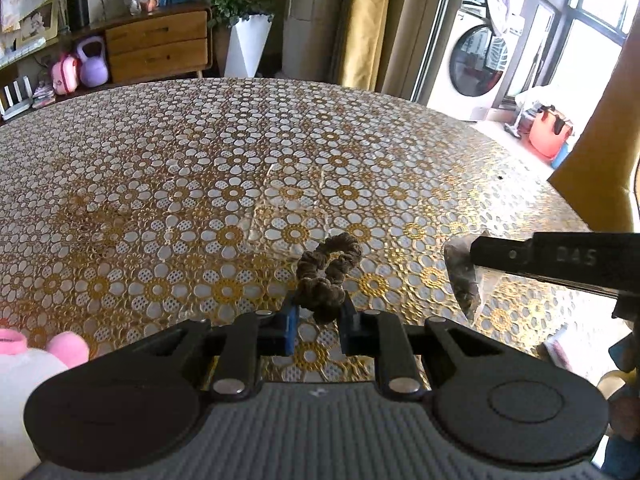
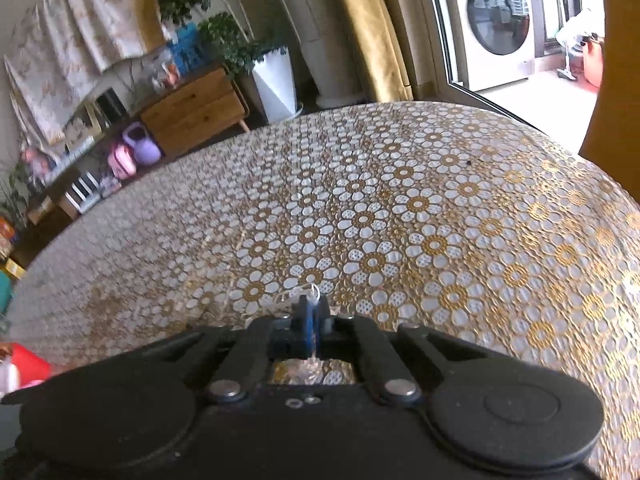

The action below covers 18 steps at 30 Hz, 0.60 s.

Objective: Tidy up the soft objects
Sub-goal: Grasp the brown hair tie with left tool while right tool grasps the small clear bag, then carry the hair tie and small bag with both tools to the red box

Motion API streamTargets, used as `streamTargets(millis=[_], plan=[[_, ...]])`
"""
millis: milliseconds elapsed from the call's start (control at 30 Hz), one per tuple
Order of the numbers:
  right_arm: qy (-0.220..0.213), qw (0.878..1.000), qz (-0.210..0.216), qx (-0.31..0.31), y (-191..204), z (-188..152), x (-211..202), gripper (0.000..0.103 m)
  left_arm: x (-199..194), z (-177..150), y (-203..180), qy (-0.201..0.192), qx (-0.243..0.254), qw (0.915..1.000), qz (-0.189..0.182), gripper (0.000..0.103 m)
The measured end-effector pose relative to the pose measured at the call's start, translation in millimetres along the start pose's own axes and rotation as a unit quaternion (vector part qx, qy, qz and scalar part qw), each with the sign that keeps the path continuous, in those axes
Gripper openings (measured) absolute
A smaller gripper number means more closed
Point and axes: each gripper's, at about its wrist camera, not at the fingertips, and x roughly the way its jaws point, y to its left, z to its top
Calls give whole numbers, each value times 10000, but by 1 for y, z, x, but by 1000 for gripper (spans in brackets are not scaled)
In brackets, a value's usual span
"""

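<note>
left wrist view: the left gripper points down over a round table covered in a gold and white flower-pattern cloth. its two fingers are clamped on the lower end of a brown hair scrunchie, which is twisted into a loose figure-of-eight; its upper loop reaches away from the fingers, and whether it rests on the cloth or hangs just above it cannot be told. to the right, the right gripper reaches in from the side, pinching a clear plastic bag that hangs down from its tip near the scrunchie. a pink and white plush toy sits at the lower left edge.

right wrist view: the right gripper's fingers are pressed together on a thin edge of clear plastic, with crinkled film showing below them. the scrunchie is not visible here.

the step in hand looks like slipping the scrunchie into the bag. to do it well, the bag's mouth likely needs to be held open and steady, the scrunchie brought over the opening before release, and the thin film kept from slipping out of the pinch.
</note>
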Motion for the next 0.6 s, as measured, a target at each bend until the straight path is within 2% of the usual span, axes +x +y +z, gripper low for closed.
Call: streamTargets(millis=[367,600], plan=[[-337,9992,117,-162,18,-16,-78,0,-64,-2,4,-120,17,9991,-402,19],[-472,9981,168,-368,44,-32,-130,0,-111,-11,16,-143,175,9978,-618,19]])
